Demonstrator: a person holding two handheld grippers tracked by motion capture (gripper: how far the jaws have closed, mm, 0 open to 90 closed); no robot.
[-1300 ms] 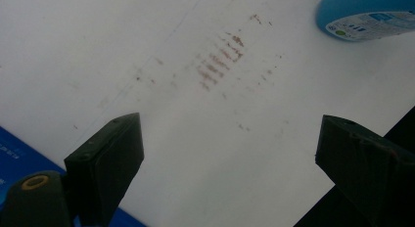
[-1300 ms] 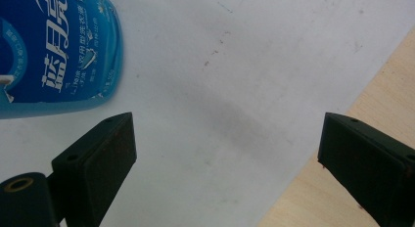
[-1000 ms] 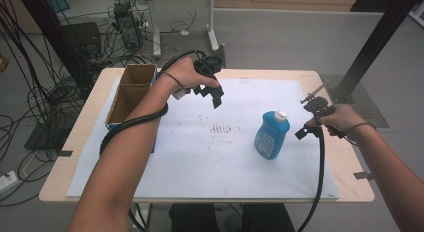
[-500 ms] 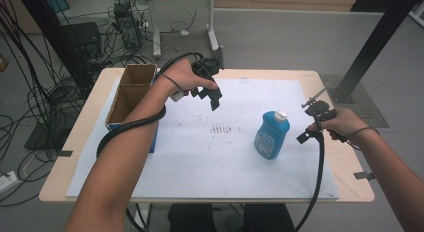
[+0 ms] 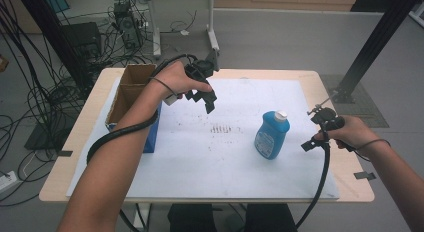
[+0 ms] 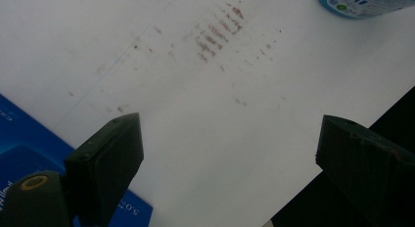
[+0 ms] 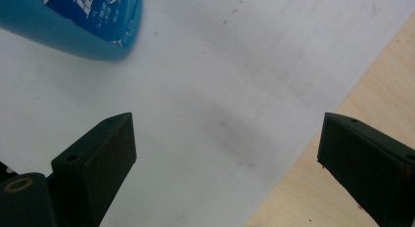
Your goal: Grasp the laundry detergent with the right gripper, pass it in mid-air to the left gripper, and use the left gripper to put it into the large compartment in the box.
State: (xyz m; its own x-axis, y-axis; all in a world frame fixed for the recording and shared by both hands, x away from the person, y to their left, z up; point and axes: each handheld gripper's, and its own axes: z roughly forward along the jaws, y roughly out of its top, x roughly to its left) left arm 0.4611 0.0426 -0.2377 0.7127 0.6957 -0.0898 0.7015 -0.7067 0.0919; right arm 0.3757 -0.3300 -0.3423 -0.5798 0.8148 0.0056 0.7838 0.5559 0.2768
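Bottle: a blue bottle [image 5: 272, 135] with a white cap stood upright on the white sheet [image 5: 210, 157], right of centre.
Right gripper [image 5: 314, 133]: held just right of the bottle, apart from it, jaws spread wide with nothing between them.
Left gripper [image 5: 206, 94]: raised over the sheet's far left part, jaws wide apart and empty.
Surroundings: an open cardboard box [image 5: 131, 89] and a blue box [image 5: 151, 134] sat at the left edge; reddish smudges [image 5: 222, 128] marked the sheet between the grippers.
Obstruction: bare sheet lay between the right gripper and the bottle.

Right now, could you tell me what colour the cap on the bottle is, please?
White, on a blue bottle; the cap shows best in the high view.
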